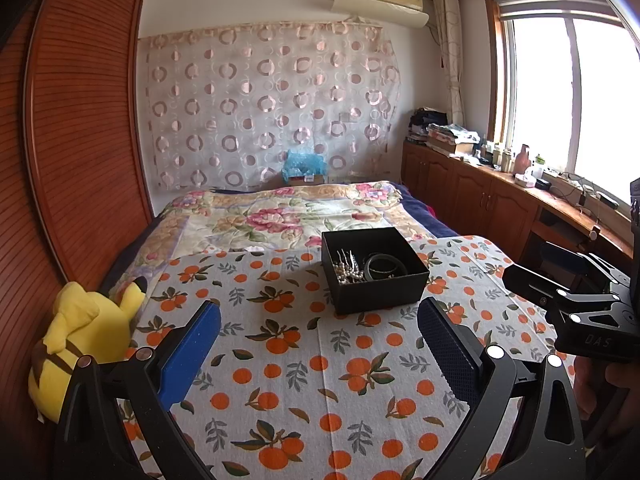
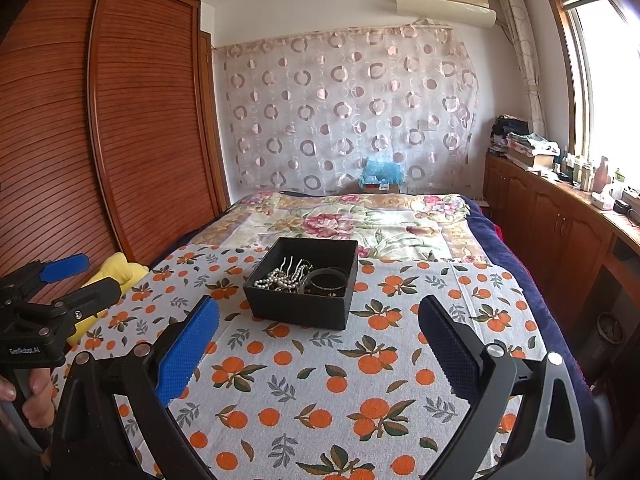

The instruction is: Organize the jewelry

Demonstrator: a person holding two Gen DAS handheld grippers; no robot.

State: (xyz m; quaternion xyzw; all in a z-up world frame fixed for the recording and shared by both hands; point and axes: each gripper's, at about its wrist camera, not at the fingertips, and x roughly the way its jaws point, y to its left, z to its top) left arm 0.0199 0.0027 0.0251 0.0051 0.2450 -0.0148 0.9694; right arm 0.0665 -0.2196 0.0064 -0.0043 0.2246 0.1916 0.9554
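Observation:
A black open box (image 1: 416, 270) (image 2: 298, 308) stands on the orange-print cloth on the bed. Inside lie a pearl necklace (image 1: 347, 273) (image 2: 276, 279), hair pins and a dark bangle (image 1: 386, 266) (image 2: 326, 282). My left gripper (image 1: 320, 344) is open and empty, held above the cloth just short of the box. My right gripper (image 2: 320, 340) is open and empty, also short of the box. Each gripper shows in the other's view: the right one (image 1: 568, 280) at the right edge, the left one (image 2: 80, 276) at the left edge.
A yellow plush toy (image 1: 84, 332) (image 2: 116, 270) lies at the cloth's left edge beside the wooden wardrobe (image 1: 80, 120). The orange-print cloth (image 1: 300, 380) covers the near bed. Floral quilt (image 1: 288, 212) beyond. Wooden cabinets (image 1: 472, 196) with clutter run along the right under the window.

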